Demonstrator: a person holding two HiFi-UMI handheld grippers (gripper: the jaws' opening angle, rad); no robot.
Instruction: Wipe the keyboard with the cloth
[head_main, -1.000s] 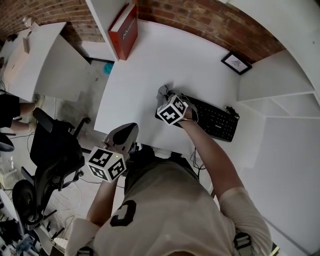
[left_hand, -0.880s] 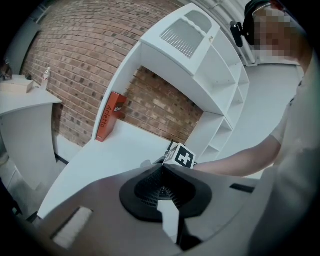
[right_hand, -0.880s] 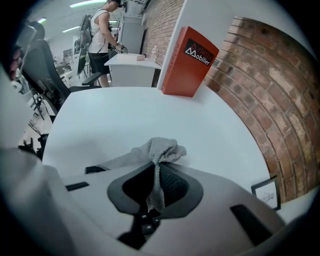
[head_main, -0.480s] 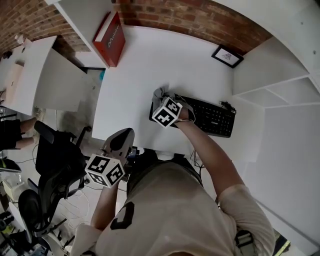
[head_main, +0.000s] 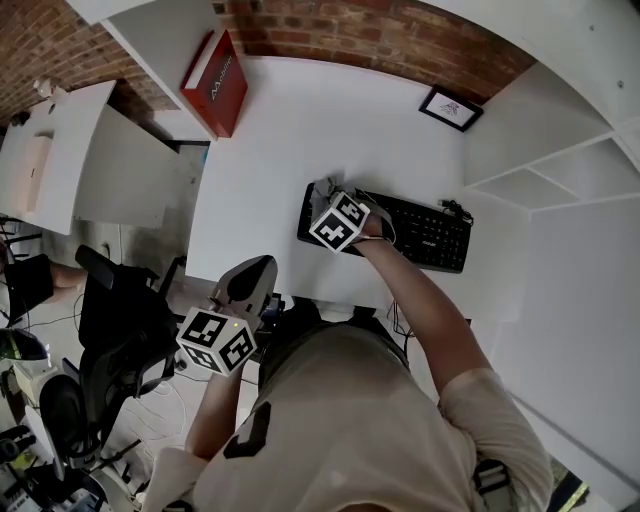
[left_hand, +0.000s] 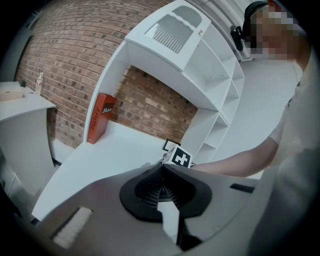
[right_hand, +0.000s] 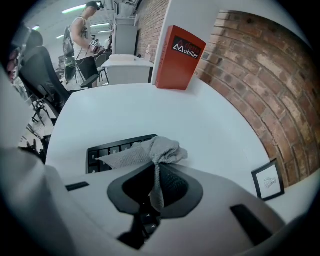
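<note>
A red book (head_main: 214, 82) is seen standing at the far left corner of the white desk (head_main: 290, 140). The left gripper (left_hand: 161, 169) is held off the near edge of the desk, and its jaws are closed together with nothing between them. The right gripper (right_hand: 156, 175) is clamped on a grey cloth (right_hand: 152, 150), which is laid on the left end of the black keyboard (head_main: 430, 235). A small framed picture (head_main: 449, 108) is placed beyond the keyboard, near the brick wall (head_main: 400, 35).
</note>
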